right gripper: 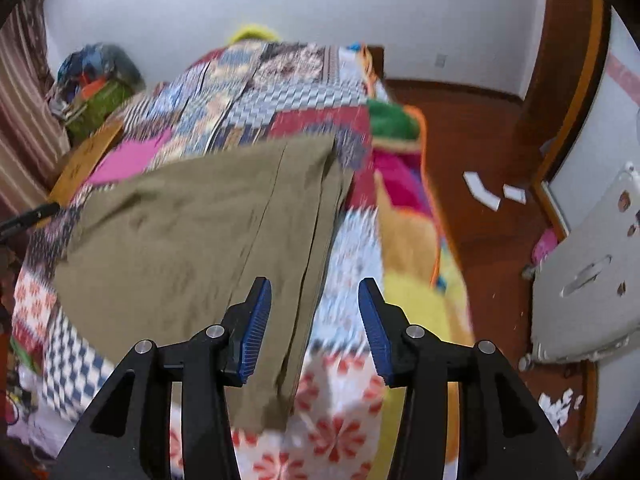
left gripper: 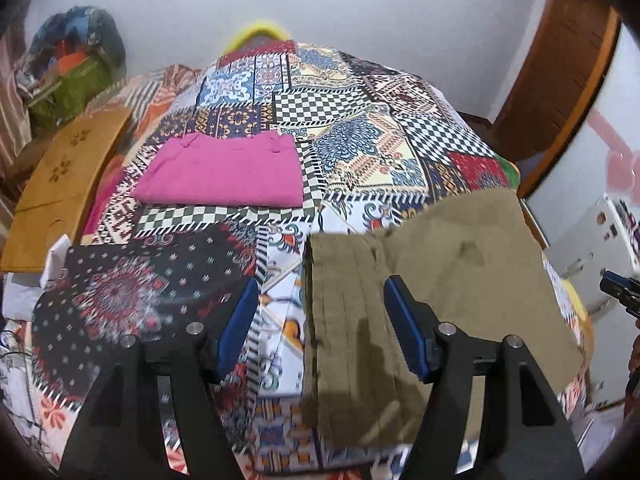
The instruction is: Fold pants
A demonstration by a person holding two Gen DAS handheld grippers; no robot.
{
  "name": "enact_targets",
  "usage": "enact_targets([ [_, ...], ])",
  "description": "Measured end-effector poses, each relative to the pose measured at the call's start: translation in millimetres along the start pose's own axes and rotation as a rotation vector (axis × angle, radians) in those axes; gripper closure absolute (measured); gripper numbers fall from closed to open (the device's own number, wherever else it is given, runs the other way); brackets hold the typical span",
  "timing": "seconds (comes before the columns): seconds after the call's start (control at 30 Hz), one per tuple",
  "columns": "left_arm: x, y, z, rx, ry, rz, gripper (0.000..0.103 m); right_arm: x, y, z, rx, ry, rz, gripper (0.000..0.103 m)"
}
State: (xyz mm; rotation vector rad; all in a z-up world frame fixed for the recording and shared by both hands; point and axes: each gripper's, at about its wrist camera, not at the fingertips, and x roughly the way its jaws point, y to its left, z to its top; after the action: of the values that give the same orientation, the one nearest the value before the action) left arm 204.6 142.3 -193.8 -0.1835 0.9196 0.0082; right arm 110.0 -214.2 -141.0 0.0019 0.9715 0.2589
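You're hovering both grippers with jaws apart, gripping nothing. Left gripper (left gripper: pixel 320 320) is straddling the khaki pants' (left gripper: pixel 420 280) stacked edge, lower centre; right gripper (right gripper: pixel 314 320) is sitting over their right edge on the patchwork bedspread (right gripper: pixel 344 240). Soft, limp cotton, so pinch all layers at the corners.

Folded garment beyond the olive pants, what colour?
Magenta pink folded garment, plain, no pattern. Clearest in the left wrist view.

Both wrist views look down close over the bed (left gripper: pixel 360 112), sharing the olive pants (left gripper: pixel 440 280)
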Motion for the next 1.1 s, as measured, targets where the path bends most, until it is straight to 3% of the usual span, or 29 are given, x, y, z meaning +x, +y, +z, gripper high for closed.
enact_targets([
  [0.13, 30.8, 5.4, 16.1, -0.039, 0.056, -0.060, 0.039, 18.9, -3.3, 26.1, -0.002, -0.028, -0.024, 0.059],
  [0.33, 76.7, 12.5, 27.5, -0.120, 0.155, -0.155, 0.058, 66.5, -11.9, 59.5, 0.007, 0.007, -0.025, 0.059],
  [0.63, 101.8, 18.9, 29.2, -0.171, 0.185, -0.211, 0.059, 130.3, -12.9, 89.7, 0.005, 0.065, 0.024, 0.059],
  [0.93, 102.4, 7.2, 23.9, -0.102, 0.137, -0.124, 0.066, 165.7, -11.0, 106.4, 0.009, 0.077, 0.038, 0.060],
  [0.97, 102.6, 5.6, 23.8, -0.090, 0.128, -0.101, 0.070, 167.5, -11.2, 108.1, 0.010, 0.076, 0.043, 0.063],
  [1.03, 102.3, 3.4, 23.1, -0.074, 0.111, -0.070, 0.072, 170.9, -9.8, 110.3, 0.004, 0.085, 0.063, 0.080],
  [1.1, 101.3, 3.6, 21.1, -0.074, 0.097, -0.057, 0.075, 172.4, -6.6, 110.1, -0.013, 0.084, 0.060, 0.087],
])
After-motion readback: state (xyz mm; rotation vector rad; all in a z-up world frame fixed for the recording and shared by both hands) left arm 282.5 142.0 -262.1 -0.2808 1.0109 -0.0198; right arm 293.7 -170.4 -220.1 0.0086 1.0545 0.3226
